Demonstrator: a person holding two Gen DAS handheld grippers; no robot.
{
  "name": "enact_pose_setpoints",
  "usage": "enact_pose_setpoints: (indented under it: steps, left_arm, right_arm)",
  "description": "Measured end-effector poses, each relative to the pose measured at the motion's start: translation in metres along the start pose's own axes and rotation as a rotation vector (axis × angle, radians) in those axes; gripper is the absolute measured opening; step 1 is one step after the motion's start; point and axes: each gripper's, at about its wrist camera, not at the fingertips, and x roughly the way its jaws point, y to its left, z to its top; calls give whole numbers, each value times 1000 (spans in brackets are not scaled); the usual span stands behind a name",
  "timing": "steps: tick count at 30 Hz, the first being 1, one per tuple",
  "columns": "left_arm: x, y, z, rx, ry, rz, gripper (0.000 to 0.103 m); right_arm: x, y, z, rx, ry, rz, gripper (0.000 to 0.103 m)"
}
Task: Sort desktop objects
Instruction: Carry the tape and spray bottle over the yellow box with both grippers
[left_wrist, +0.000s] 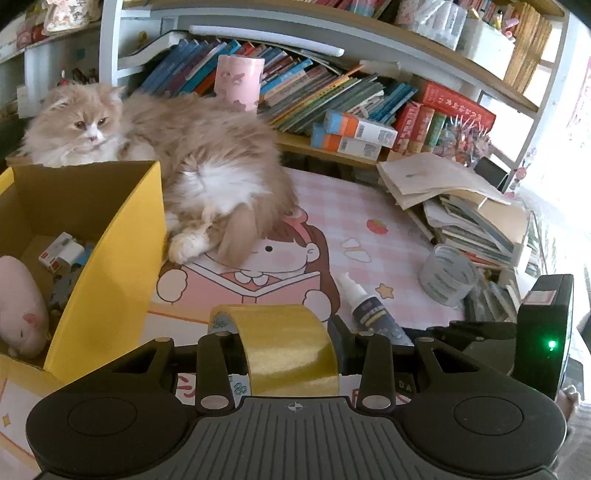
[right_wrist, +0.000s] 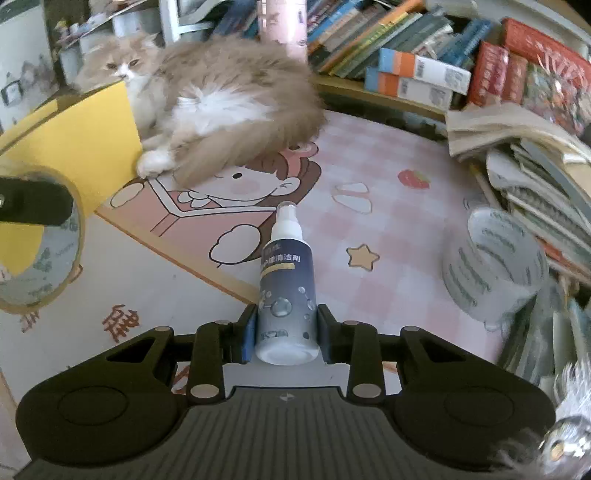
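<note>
A roll of yellow tape (left_wrist: 291, 347) stands on edge between the fingers of my left gripper (left_wrist: 280, 328), which is shut on it a little above the pink cartoon desk mat (left_wrist: 369, 206). The same tape roll (right_wrist: 40, 266) shows at the left edge of the right wrist view. A dark spray bottle (right_wrist: 286, 273) with a white nozzle lies along the mat, nozzle pointing away. My right gripper (right_wrist: 286, 325) is shut on its base, with the blue pads pressing on both sides. An open yellow cardboard box (left_wrist: 110, 258) stands to the left of the tape.
A fluffy ginger-and-white cat (left_wrist: 207, 158) lies on the mat beside the box. Inside the box are a pink plush pig (left_wrist: 18, 306) and a small white carton (left_wrist: 62, 253). A translucent cup (left_wrist: 447, 273) and a messy stack of books (left_wrist: 461, 206) are at the right; bookshelves run behind.
</note>
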Motion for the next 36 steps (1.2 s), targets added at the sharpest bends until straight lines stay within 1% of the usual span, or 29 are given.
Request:
enact_pose_setpoints:
  steps: [8,15,19,24,31,36]
  left_arm:
    - [-13,2,-5,17,-10,-50,38]
    - [-33,12,-16,35,-33,-121,38]
    - [-46,20,-27,61,-28,-162,38]
    - [-65,31,-39,113,-40,-200,38]
    - [-91,56,-54,129,-59,-245,38]
    - [-112,79,-68,132,-69,-264,38]
  right_arm:
    - [-35,13,-6,60,-36,1,30]
    - [-69,36,-13,85,-68,-32,30]
    - [-88,54,-22,102,-76,-65,30]
    - [-109,78,-36,145,-79,-94,30]
    - [-129,114,-47,153,-107,-144,30]
    - [-139,147,-58,154,-115,-167,30]
